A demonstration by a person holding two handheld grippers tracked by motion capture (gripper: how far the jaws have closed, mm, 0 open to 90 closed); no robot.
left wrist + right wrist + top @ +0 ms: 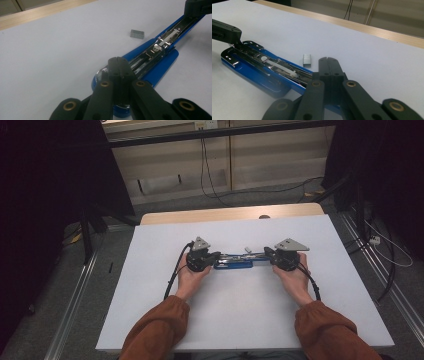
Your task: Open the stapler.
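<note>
Blue stapler with shiny silver insides – grey staples beside it – on a white table; black grippers, rust-orange sleeves.

Pretty dim room. White table with a light wood strip along its far edge, grey floor, beige wall panels with black cables dangling, dark curtains on both sides.

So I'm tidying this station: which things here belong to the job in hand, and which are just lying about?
In the job:
- opened blue stapler
- staple block beside it
- left gripper, shut, at one end
- right gripper, shut, at the other end

Lying about:
- cables on the floor beyond the table
</note>
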